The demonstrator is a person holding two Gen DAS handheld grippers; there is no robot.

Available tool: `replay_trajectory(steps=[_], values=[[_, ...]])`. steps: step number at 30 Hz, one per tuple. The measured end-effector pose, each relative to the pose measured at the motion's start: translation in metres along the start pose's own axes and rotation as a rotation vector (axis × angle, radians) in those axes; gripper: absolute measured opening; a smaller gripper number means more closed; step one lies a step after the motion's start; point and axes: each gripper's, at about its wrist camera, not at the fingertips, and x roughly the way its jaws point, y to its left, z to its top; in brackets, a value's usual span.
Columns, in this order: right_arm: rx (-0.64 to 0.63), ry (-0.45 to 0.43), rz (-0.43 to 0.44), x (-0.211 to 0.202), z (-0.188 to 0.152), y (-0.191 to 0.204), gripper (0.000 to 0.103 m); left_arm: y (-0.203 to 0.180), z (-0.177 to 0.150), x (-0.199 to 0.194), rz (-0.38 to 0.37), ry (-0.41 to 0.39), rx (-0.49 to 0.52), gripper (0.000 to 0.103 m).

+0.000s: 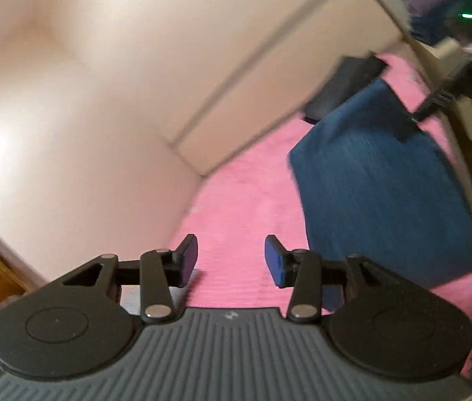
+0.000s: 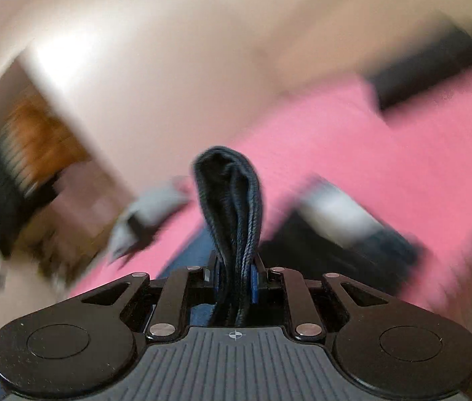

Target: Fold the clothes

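Observation:
A blue garment [image 1: 379, 183] hangs in the air over the pink bed cover [image 1: 242, 207], held up at its top right by my right gripper [image 1: 416, 117]. In the right wrist view my right gripper [image 2: 236, 280] is shut on a bunched fold of this dark blue fabric [image 2: 232, 193], which sticks up between the jaws. My left gripper [image 1: 231, 257] is open and empty, low over the pink cover, to the left of the hanging garment and apart from it.
A dark folded item [image 1: 342, 83] lies on the cover behind the garment, against the pale wall [image 1: 102, 100]. More clothes [image 2: 336, 214] lie blurred on the pink cover [image 2: 386, 153]. A stack of clothes [image 1: 433, 3] sits at top right. A wooden shelf [image 2: 35, 153] is at left.

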Motion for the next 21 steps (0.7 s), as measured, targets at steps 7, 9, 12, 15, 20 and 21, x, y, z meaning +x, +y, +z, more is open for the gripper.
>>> replay_trajectory(steps=[7,9,12,15,20,21], values=[[0.083,0.012,0.078,-0.002,0.011,-0.014,0.015,-0.102,-0.005,0.069,-0.249,0.135,-0.046,0.042],[0.086,-0.034,0.128,0.003,0.021,-0.017,0.015,-0.117,0.002,0.084,-0.279,0.145,-0.052,0.042],[0.186,-0.001,0.018,0.017,0.017,-0.048,0.015,-0.121,0.01,0.1,-0.305,0.144,-0.083,0.042],[0.226,0.026,-0.002,0.014,0.006,-0.065,0.015,-0.121,0.011,0.11,-0.324,0.145,-0.101,0.042],[0.177,-0.024,-0.031,-0.002,0.013,-0.059,0.031,-0.121,0.009,0.133,-0.339,0.166,-0.114,0.042],[0.154,-0.05,-0.058,-0.008,0.015,-0.054,0.044,-0.121,0.007,0.137,-0.336,0.172,-0.122,0.042]])
